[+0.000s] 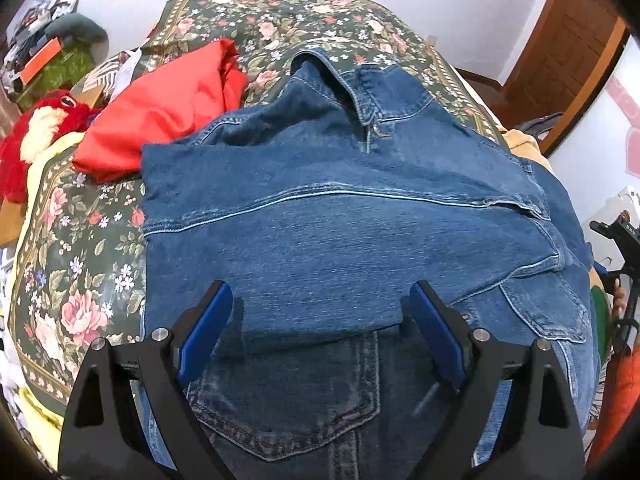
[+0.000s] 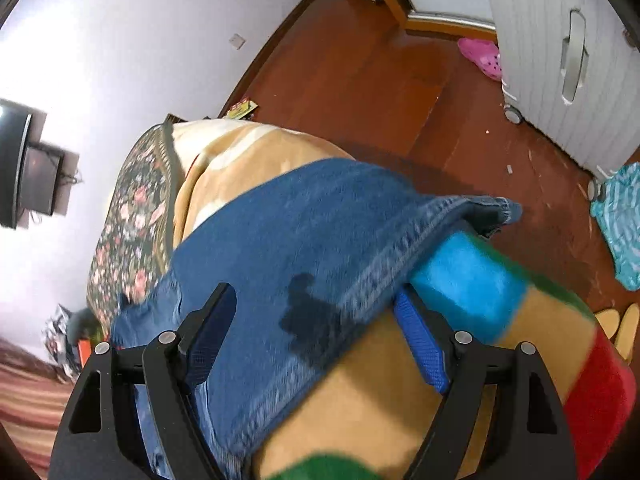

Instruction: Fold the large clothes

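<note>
Across the middle of the left wrist view lay the jeans [image 1: 352,216], folded over on a floral bedspread [image 1: 72,280]

Below the fold, at the bottom of that frame, the left gripper [image 1: 320,304] stood with its blue pads wide apart over the denim, not pressing on it, and a back pocket showed between the black arms. At the upper left a red garment [image 1: 160,120] lay just beside the jeans. On the right wrist view the right gripper [image 2: 318,308] had its fingers apart as well; the blurred edge of the jeans [image 2: 304,232] ran between them without being pinched, over a multicoloured blanket [image 2: 472,288], and at the upper right was a wooden floor [image 2: 380,80]
</note>
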